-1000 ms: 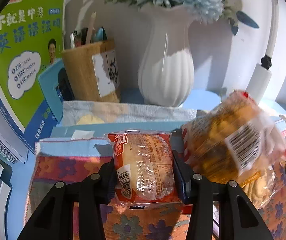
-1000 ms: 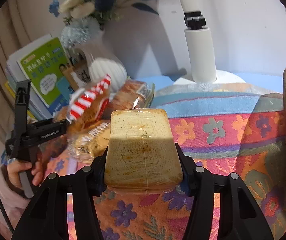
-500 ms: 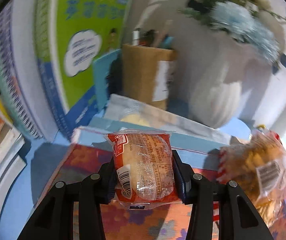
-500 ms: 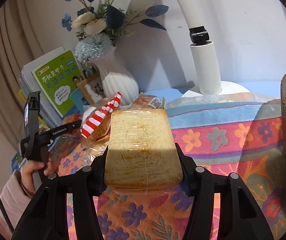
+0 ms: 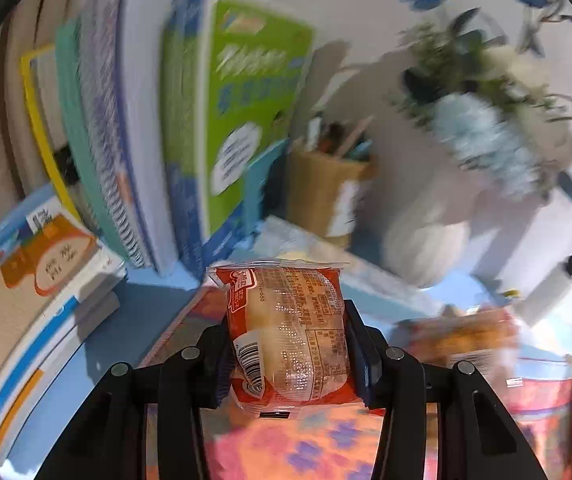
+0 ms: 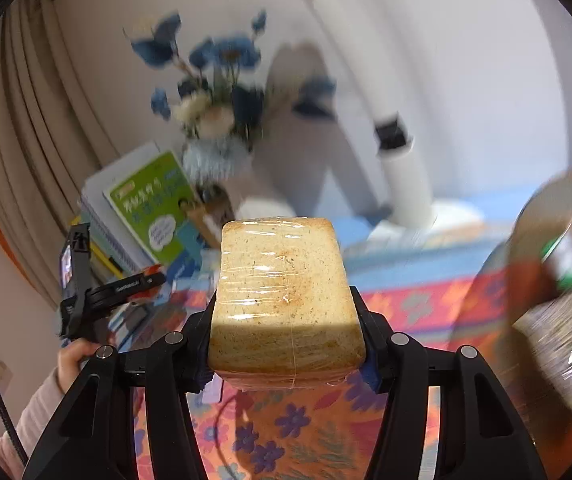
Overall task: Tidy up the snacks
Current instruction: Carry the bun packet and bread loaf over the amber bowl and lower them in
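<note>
My left gripper (image 5: pixel 286 356) is shut on a small bun in a red and clear wrapper (image 5: pixel 286 332), held above the flowered cloth (image 5: pixel 310 444). My right gripper (image 6: pixel 286 352) is shut on a plastic-wrapped slice of toast (image 6: pixel 283 300), held above the same cloth (image 6: pixel 286 436). A blurred pile of wrapped snacks (image 5: pixel 466 336) lies on the cloth to the right in the left wrist view. The left gripper also shows in the right wrist view (image 6: pixel 97 292), at the left, held by a hand.
Books (image 5: pixel 221 120) stand and lie at the left. A pen holder (image 5: pixel 326 188) and a white vase of blue flowers (image 5: pixel 426 248) stand at the back. A white lamp post (image 6: pixel 406 184) stands behind the cloth. A blurred woven basket with packets (image 6: pixel 558 280) is at the right.
Both grippers have risen and swung, with their snacks still held. The left view has turned toward the books; the right view now shows the basket closer at the right. The frames are blurred.
</note>
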Tool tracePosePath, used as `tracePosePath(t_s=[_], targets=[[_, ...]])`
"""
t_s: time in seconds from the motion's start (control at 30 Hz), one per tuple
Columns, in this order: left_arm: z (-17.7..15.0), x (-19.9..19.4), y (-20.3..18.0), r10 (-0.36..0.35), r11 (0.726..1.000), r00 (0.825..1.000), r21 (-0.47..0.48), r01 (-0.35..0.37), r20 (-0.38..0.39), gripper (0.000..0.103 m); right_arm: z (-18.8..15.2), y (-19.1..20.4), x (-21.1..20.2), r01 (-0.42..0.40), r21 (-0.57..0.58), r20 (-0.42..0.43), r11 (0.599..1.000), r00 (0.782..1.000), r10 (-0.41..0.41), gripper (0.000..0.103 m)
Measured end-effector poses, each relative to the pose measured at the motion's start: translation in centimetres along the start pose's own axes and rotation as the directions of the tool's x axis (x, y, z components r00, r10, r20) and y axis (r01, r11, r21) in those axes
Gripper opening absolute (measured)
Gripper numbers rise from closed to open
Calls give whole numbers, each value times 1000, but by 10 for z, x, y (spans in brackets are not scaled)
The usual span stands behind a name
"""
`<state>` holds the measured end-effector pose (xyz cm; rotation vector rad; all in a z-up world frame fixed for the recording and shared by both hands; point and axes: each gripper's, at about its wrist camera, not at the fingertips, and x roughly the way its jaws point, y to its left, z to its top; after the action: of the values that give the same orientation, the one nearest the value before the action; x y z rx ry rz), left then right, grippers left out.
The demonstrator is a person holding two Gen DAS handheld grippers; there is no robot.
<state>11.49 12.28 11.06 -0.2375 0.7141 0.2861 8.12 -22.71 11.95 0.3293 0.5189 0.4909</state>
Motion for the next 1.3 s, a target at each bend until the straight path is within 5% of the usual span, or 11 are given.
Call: tracePosePath(t_s=[0.3, 0.5, 0.7, 0.93, 1.3], targets=[[5, -75, -149, -171, 965, 984, 193, 177, -46, 45, 76, -44, -79, 167, -4, 35, 986, 985, -167, 54], [-26, -105, -249, -324, 882, 938, 319, 347, -125, 45, 89, -78, -111, 264, 17, 8, 964, 964, -264, 54], [-67, -121, -321, -389, 800, 895, 401, 446, -218, 45, 83, -102, -127, 323, 24, -23, 946, 946, -322, 54], [-105, -119, -358, -375, 763, 883, 447, 467, -282, 45, 76, -126, -123, 350, 62, -70, 935, 936, -346, 54], [-129, -110, -366, -377, 732, 859, 457, 505, -346, 45, 71, -137, -112, 349, 96, -102, 932, 935, -340, 54]])
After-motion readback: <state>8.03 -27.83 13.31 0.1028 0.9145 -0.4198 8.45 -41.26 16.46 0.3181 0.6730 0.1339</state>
